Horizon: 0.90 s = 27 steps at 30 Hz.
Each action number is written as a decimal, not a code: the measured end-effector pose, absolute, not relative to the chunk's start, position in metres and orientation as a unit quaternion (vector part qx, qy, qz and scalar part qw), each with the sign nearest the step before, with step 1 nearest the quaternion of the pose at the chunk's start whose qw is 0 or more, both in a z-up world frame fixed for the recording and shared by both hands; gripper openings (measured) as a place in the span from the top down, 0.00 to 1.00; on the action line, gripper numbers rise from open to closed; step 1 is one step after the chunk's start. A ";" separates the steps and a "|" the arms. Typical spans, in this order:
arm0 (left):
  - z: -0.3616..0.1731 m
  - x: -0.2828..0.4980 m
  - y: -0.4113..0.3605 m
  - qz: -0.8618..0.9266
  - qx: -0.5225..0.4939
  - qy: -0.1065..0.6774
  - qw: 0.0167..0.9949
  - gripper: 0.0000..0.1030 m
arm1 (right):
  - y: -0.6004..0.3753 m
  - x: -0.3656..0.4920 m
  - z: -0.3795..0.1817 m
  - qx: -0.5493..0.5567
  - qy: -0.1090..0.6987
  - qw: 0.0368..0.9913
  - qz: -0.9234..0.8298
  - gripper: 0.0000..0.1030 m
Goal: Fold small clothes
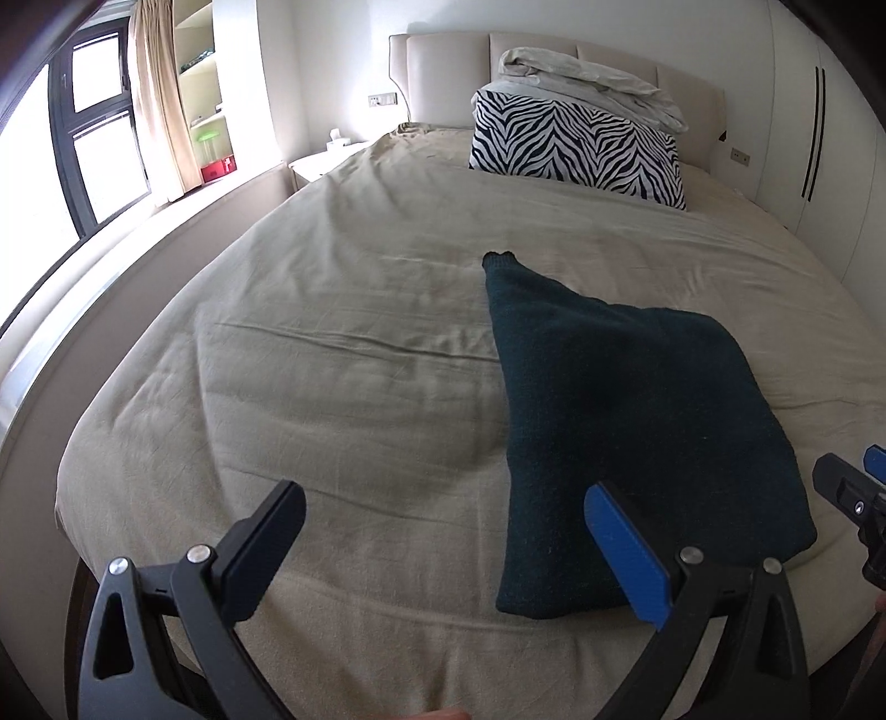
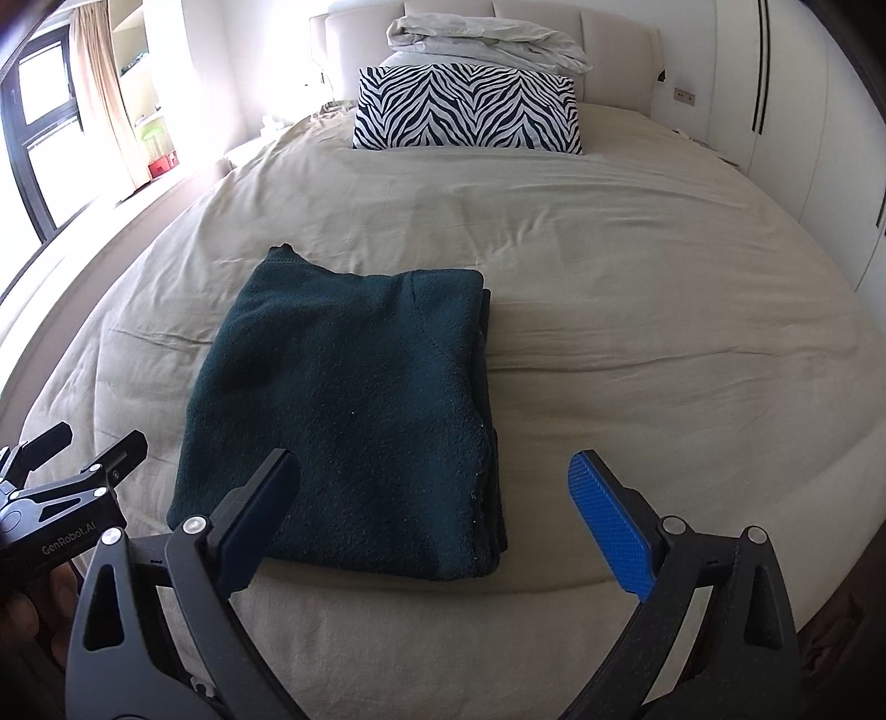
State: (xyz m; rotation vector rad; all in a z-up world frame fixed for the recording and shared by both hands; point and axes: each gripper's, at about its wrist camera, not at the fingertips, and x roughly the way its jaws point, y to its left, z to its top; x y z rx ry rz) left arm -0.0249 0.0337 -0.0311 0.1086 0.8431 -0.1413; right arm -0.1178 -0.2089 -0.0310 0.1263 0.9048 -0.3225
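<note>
Landmark: dark green sweater (image 2: 343,421), folded to a thick rectangle, flat on the bed (image 2: 637,354) near its foot edge.
Sweater edges: stacked layers show along its right side; one cuff pokes out at the far left corner.
Open room: bare beige cover left, right and beyond the sweater; shallow creases only.
Left gripper (image 1: 443,540): fingers wide, empty, hovering at the sweater's near left corner, not touching.
Right gripper (image 2: 437,515): fingers wide, empty, over the sweater's near right corner.
Beyond the sweater: zebra pillow (image 2: 468,108) against the headboard, crumpled bedding (image 2: 487,36) on top.
Obstructions: none near the sweater.
</note>
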 end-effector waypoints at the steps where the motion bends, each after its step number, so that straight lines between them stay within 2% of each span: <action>1: -0.031 -0.025 0.034 -0.068 0.053 0.409 0.908 0.00 | -0.208 -0.118 -0.032 0.061 0.437 0.884 -0.155 0.04; 27: -0.035 -0.024 0.030 -0.076 0.054 0.417 0.904 0.00 | -0.217 -0.119 -0.039 0.064 0.445 0.880 -0.156 0.04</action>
